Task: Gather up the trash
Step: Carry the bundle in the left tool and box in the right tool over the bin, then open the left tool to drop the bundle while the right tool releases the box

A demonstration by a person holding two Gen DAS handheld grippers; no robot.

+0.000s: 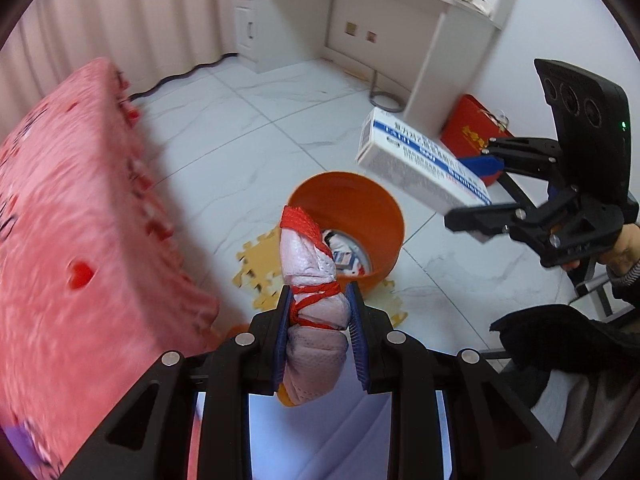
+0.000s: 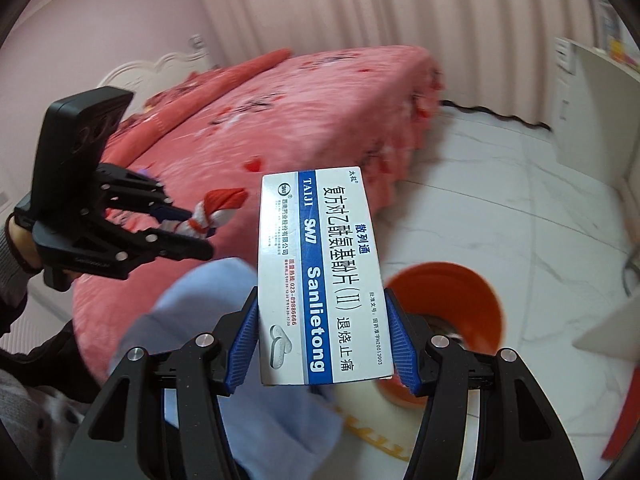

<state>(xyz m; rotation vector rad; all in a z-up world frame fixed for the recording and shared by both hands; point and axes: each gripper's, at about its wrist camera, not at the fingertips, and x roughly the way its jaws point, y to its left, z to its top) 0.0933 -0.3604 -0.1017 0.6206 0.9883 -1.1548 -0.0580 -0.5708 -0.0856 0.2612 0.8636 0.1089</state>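
**Both claws loaded above the orange bin**

Blue pads of the left claw are clamped tight on a white foam wad bound with red string — the wad stands up between the two fingers, its top end capped in red netting. Just beyond it, on the pale tiled floor, sits the orange bin, tipped toward the camera, with scraps already lying at its bottom. Yellow foam puzzle mats lie under the bin.

To the right, the right claw grips a white and blue medicine box by its long sides (printed face toward the camera) and holds it in the air near the bin's rim. A hand shows behind that claw.

A bed with a pink cover fills the left side, and a white desk stands against the far wall — a red box leans beside its leg.
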